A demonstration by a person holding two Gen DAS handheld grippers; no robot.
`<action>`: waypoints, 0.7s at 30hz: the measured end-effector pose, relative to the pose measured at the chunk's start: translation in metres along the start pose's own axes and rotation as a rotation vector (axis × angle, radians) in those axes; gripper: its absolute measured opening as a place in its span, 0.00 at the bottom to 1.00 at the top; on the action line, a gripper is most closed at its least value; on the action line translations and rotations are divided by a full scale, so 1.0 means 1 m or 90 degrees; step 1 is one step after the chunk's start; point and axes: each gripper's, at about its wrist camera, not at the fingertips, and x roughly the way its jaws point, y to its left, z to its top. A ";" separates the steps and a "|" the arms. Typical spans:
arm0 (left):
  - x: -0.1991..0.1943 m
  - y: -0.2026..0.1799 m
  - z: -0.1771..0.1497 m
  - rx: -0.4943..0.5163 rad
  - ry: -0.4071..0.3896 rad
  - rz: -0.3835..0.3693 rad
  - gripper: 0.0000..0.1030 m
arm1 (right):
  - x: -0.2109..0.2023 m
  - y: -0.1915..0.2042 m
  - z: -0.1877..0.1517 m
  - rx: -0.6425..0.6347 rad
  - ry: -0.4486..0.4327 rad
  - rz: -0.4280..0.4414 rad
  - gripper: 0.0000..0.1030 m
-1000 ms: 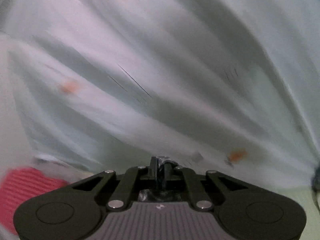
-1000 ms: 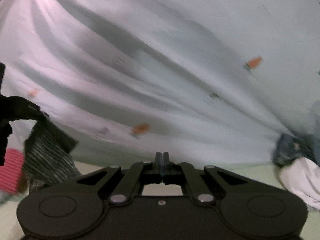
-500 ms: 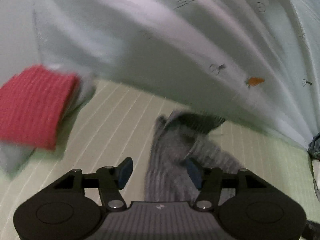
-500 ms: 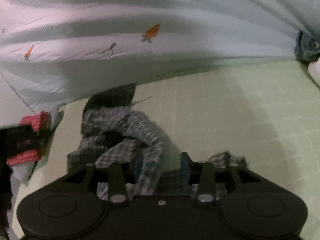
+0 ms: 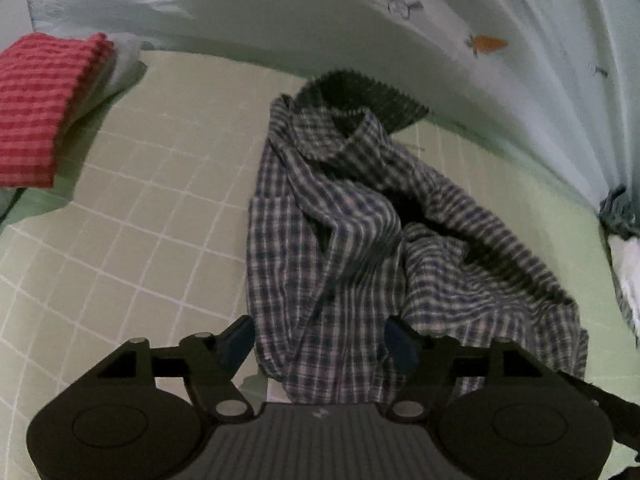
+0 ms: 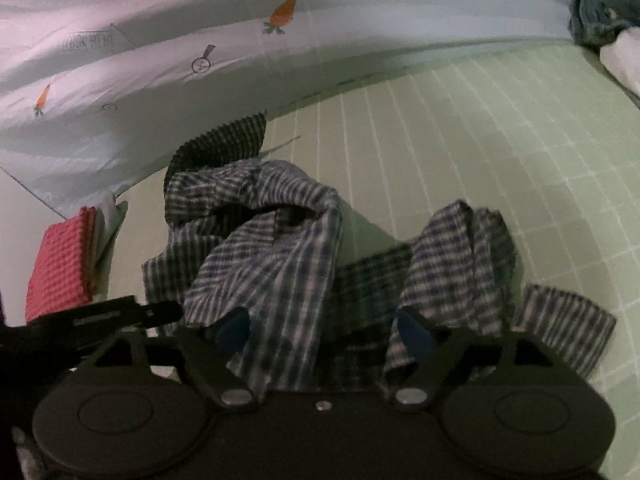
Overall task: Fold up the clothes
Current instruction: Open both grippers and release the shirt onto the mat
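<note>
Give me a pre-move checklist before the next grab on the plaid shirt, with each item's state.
1. Left gripper off the cloth: ok, jaws opening, plaid shirt between them but pads not pressing.
2. Right gripper off the cloth: ok, jaws opening, shirt fabric between them, not pinched.
3. Shirt lying on the green mat: ok, it rests there.
4. Shirt spread flat for folding: not ok, it is crumpled in a heap.
5. Red folded cloth apart from the shirt: ok, bare mat between them.
6. Collar or sleeve ends found: cannot tell, folds hide them.
</note>
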 end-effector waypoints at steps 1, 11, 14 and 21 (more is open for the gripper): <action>0.003 0.000 0.001 0.003 0.006 0.000 0.72 | 0.002 0.001 0.000 -0.006 0.019 0.003 0.81; 0.011 -0.004 -0.006 0.037 0.009 0.027 0.05 | -0.012 0.002 0.009 -0.055 -0.020 0.049 0.01; 0.007 0.003 -0.006 0.012 -0.003 0.025 0.04 | -0.026 0.001 0.016 -0.097 -0.079 0.016 0.01; -0.031 0.016 0.014 -0.014 -0.068 0.071 0.02 | -0.073 -0.025 0.046 -0.149 -0.208 -0.088 0.01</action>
